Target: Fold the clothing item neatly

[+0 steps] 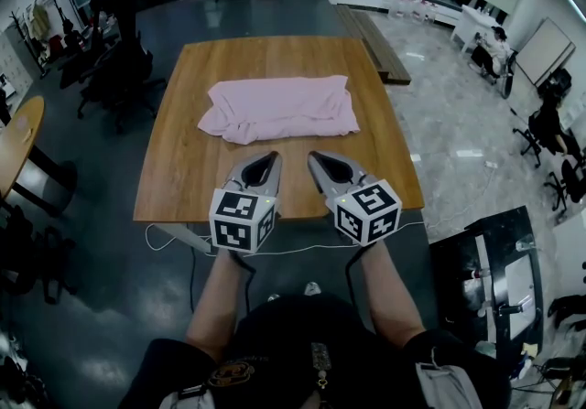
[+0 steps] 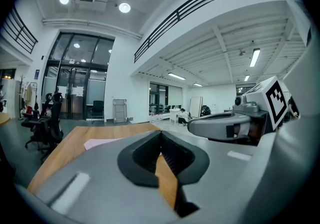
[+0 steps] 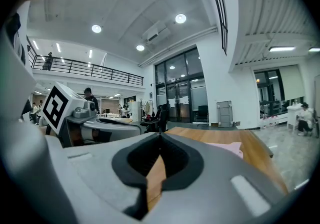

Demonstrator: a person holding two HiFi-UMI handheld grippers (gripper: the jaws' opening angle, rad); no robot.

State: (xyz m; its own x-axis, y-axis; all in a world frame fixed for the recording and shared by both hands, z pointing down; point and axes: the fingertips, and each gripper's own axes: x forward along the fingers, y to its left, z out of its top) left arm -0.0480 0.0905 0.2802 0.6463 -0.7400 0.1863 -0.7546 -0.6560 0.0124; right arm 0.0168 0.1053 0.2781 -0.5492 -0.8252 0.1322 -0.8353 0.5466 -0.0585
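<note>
Head view, looking steeply down: a soft pink cloth garment (image 1: 279,108) lies as a rough, rumpled rectangle at the centre of the frame, on the middle of a brown wooden table (image 1: 183,188). Its lower left corner is bunched and its edges are uneven. At lower centre, over the near edge of the table, the grey left gripper (image 1: 272,157) and the grey right gripper (image 1: 314,158) are held side by side, near each other and well apart from the garment. Each gripper's own view shows its jaws closed tip to tip with nothing between them, only bare wood showing through the gap behind the tips. Both are empty. Several things could probably go wrong from here. If the closed jaws are pushed into the fabric before opening, they would likely shove and wrinkle it instead of taking hold. A pinch at the bunched corner might catch several layers at once, or only the top one, so that a lift would pull the garment open unevenly. If the two grippers take edges at unequal points, the fold would likely come out skewed. Dragging the light fabric across smooth wood could slide the whole piece toward an edge of the table. Being so near each other, the grippers might also knock together.
</note>
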